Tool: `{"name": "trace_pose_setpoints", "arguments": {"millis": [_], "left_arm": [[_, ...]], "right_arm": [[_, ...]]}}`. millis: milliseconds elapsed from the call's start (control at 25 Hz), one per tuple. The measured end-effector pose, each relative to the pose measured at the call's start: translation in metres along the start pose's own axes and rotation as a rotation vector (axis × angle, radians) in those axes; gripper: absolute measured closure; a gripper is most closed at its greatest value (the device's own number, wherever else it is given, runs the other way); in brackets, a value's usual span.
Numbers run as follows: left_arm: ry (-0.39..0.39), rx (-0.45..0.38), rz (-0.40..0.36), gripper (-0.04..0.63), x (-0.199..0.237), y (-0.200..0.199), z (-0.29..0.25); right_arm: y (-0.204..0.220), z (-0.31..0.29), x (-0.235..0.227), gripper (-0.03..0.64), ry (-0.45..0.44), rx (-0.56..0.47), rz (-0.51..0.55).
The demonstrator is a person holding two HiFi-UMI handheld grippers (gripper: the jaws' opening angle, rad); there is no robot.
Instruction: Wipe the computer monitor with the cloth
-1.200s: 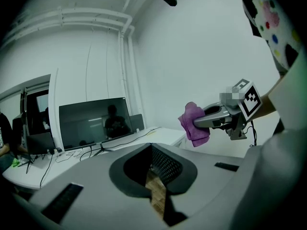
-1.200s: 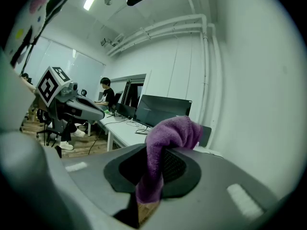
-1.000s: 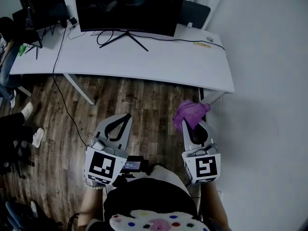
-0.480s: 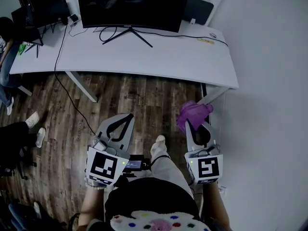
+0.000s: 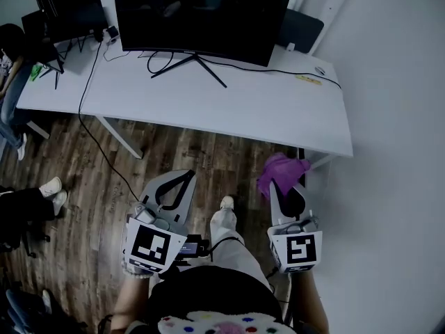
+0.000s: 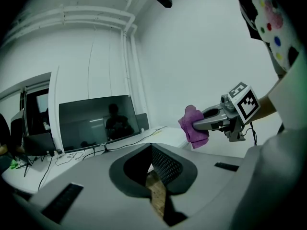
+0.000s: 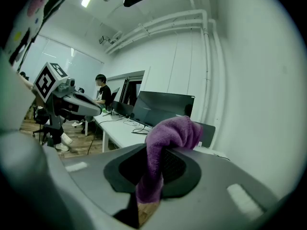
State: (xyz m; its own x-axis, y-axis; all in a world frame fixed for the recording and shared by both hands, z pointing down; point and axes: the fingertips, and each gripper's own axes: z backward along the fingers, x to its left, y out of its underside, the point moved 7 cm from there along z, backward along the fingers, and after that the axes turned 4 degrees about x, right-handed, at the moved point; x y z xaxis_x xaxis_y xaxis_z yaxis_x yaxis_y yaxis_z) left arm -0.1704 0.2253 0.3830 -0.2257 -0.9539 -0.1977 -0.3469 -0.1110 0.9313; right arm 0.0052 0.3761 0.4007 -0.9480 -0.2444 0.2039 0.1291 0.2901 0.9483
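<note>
A large dark monitor stands on a white desk ahead of me; it also shows in the left gripper view and in the right gripper view. My right gripper is shut on a purple cloth, which bunches over its jaws. It hangs over the wood floor, short of the desk's right end. From the left gripper view the cloth shows in the right gripper's tips. My left gripper is shut with nothing in it, level with the right one.
A second screen and cables sit at the desk's left end, where a seated person is. A dark chair stands behind the desk. A white wall runs along the right. My foot is on the wood floor.
The desk and monitor have come lower and closer in the head view, and my leg has stepped forward. Both grippers keep their pose; the cloth stays held.
</note>
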Motion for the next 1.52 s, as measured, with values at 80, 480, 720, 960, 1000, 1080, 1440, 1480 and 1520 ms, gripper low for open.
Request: {"name": "trace_pose_setpoints", "arguments": {"millis": [80, 480, 720, 960, 1000, 1080, 1440, 1480, 1520], "left_arm": [[-0.017, 0.003, 0.009, 0.589, 0.010, -0.004, -0.018], [-0.092, 0.018, 0.026, 0.589, 0.066, -0.034, -0.123], [-0.132, 0.029, 0.035, 0.589, 0.093, -0.055, -0.180], [-0.153, 0.030, 0.032, 0.589, 0.106, -0.077, -0.218], [-0.156, 0.026, 0.038, 0.589, 0.108, -0.078, -0.222], [-0.165, 0.019, 0.050, 0.589, 0.111, -0.082, -0.230], [-0.170, 0.023, 0.045, 0.589, 0.113, -0.091, -0.258], [-0.166, 0.021, 0.040, 0.589, 0.112, -0.093, -0.260], [-0.161, 0.019, 0.035, 0.589, 0.112, -0.095, -0.262]], "right_arm": [[-0.002, -0.021, -0.016, 0.548, -0.010, -0.006, -0.001], [-0.010, -0.138, -0.103, 0.548, -0.065, -0.009, 0.012], [-0.024, -0.197, -0.153, 0.548, -0.097, -0.019, 0.017], [-0.043, -0.232, -0.192, 0.548, -0.101, -0.042, 0.028], [-0.046, -0.236, -0.196, 0.548, -0.099, -0.049, 0.030], [-0.051, -0.243, -0.205, 0.548, -0.095, -0.069, 0.040], [-0.067, -0.252, -0.245, 0.548, -0.039, -0.126, 0.083], [-0.068, -0.252, -0.249, 0.548, -0.030, -0.129, 0.086], [-0.068, -0.252, -0.253, 0.548, -0.024, -0.129, 0.089]]}}
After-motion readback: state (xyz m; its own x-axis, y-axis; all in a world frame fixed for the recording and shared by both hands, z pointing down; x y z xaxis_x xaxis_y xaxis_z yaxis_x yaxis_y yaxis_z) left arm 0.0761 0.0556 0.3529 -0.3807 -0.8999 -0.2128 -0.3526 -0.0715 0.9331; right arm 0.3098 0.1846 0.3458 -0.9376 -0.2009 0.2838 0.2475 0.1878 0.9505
